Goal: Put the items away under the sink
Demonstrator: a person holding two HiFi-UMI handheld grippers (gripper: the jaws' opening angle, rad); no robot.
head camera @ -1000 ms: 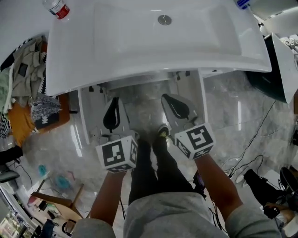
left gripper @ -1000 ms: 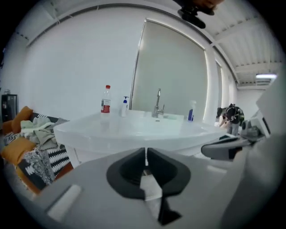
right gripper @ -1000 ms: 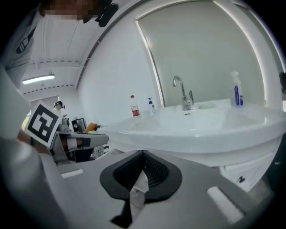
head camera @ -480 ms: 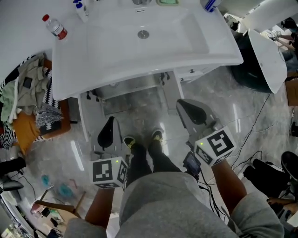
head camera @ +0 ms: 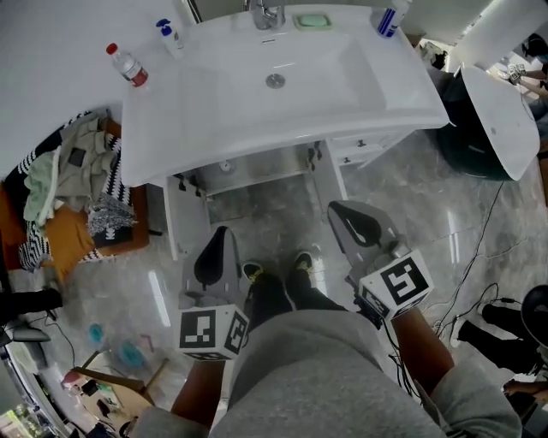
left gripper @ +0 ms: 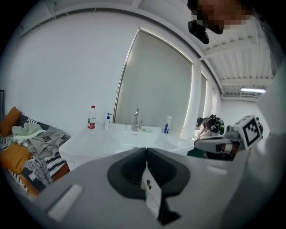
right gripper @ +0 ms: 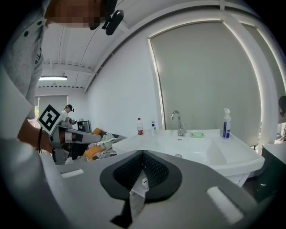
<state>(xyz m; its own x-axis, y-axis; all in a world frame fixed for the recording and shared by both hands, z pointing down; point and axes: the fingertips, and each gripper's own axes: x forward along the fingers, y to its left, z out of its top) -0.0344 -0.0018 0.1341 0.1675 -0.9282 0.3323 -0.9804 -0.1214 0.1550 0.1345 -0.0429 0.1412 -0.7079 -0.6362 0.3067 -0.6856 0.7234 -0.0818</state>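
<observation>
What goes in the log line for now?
left gripper: shut, empty | right gripper: shut, empty | water bottle, spray bottle: on sink

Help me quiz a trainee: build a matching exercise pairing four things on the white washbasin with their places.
1 clear plastic bottle with red label
2 small white pump bottle with blue top
3 pale green soap dish
4 blue-and-white spray bottle

A just right of the chrome tap
B rear right corner
C farthest left
D between the clear bottle and the tap

Pairs: 1-C, 2-D, 3-A, 4-B
</observation>
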